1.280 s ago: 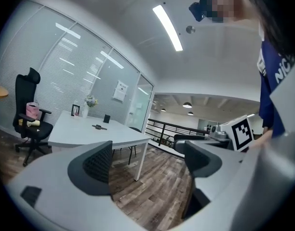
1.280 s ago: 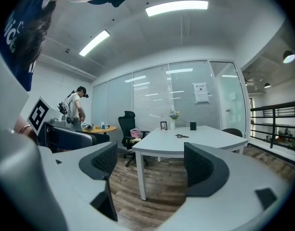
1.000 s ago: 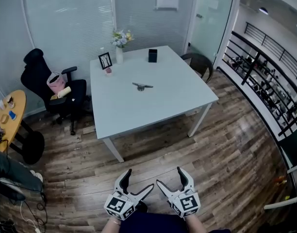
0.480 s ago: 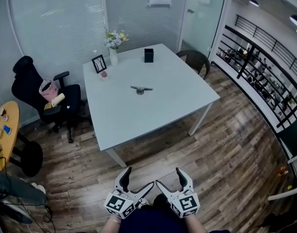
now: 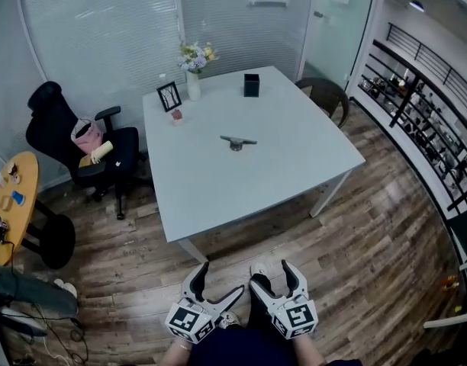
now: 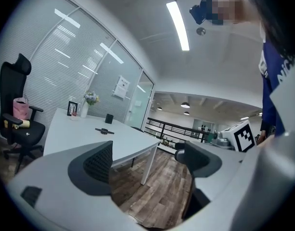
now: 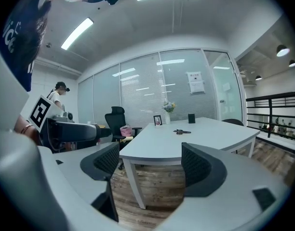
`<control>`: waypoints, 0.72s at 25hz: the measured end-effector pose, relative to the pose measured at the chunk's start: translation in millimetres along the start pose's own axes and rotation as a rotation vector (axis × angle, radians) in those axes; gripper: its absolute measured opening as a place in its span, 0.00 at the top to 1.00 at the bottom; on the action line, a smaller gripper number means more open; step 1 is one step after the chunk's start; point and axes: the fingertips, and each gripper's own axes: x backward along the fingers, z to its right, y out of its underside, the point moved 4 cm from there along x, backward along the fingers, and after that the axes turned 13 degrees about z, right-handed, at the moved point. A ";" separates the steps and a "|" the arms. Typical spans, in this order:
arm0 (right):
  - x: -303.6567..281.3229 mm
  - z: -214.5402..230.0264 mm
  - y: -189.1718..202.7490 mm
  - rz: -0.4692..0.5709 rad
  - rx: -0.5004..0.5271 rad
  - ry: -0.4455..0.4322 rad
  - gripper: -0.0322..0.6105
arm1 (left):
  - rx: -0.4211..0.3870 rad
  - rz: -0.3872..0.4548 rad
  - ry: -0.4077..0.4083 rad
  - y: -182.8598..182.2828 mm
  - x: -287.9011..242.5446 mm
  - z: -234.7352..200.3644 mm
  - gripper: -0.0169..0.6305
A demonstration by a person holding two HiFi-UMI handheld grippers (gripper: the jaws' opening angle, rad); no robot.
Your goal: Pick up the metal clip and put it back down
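at far left, a yellow round table (image 5: 8, 204), then a black office chair (image 5: 66, 132) with a pink bag (image 5: 86, 134). mid-room, on wood-plank floor (image 5: 371, 265), a white table (image 5: 294, 178): photo frame (image 5: 167, 95), vase of flowers (image 5: 194, 71) and black box (image 5: 252, 85) at the far edge, metal clip (image 5: 237, 141) flat near the centre. low in front, left gripper (image 5: 220, 280) and right gripper (image 5: 272, 277) side by side, jaws spread wide around nothing. at right, a black railing (image 5: 432, 120).

The metal clip (image 5: 237, 141) lay near the middle of the table (image 5: 218, 189). At its far edge stood a picture frame (image 5: 168, 95), a vase (image 5: 194, 84) right of it and a box (image 5: 252, 85) further right. An office chair (image 5: 81, 139) stood left of the table. The left gripper (image 5: 218, 280) and right gripper (image 5: 272, 277) hung side by side, near, well apart from the table.
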 end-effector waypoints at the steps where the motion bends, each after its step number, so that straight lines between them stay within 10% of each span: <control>1: -8.9 4.3 0.9 0.000 -0.005 -0.015 0.34 | -0.005 0.002 -0.015 -0.6 -4.8 -5.2 0.26; 18: -171.4 139.8 -19.7 -0.031 0.019 -0.221 0.35 | -0.044 0.031 -0.202 -16.4 -160.3 -87.4 0.26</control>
